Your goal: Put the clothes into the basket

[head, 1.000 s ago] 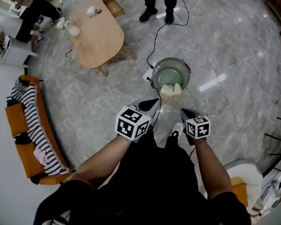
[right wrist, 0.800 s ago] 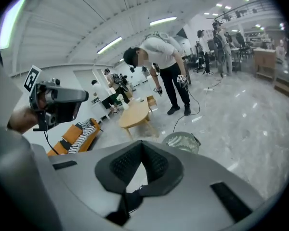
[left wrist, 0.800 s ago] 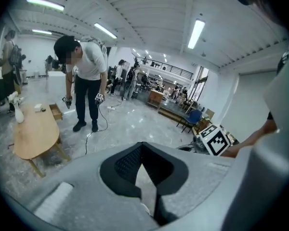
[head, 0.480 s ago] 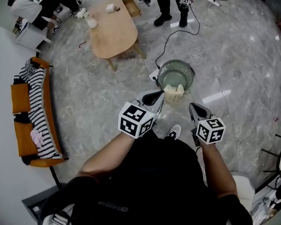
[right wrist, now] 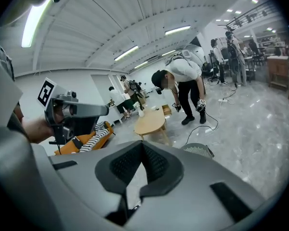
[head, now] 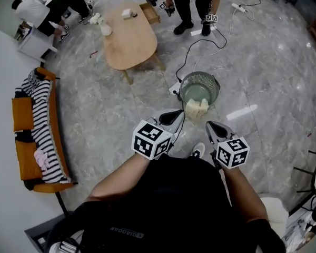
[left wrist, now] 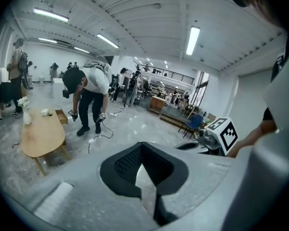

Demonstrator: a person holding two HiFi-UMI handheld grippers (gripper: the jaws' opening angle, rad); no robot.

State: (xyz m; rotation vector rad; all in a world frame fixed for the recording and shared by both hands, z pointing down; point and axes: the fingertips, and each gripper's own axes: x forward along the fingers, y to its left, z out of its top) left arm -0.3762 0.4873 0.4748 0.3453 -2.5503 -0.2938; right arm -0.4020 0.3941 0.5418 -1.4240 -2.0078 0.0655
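Note:
The round grey-green basket (head: 199, 86) stands on the marble floor, with a cream cloth (head: 196, 108) draped over its near rim. My left gripper (head: 174, 116) hangs just left of that cloth, shut and empty. To the right and nearer me, my right gripper (head: 210, 126) is shut with nothing in it. In the right gripper view the jaws (right wrist: 142, 147) meet over the basket's edge (right wrist: 198, 150). In the left gripper view the jaws (left wrist: 143, 148) show only floor between them. A striped garment (head: 42, 115) and a pink one (head: 41, 158) lie on the orange sofa (head: 22, 115).
A wooden table (head: 130, 36) stands beyond the basket, and a black cable (head: 192, 49) runs across the floor to it. Several people stand or bend at the far side. A white seat (head: 276, 204) is at my right.
Both grippers have risen and drawn back from the basket. The cream cloth stays over the rim. The view has swung, so the sofa sits higher and further left.

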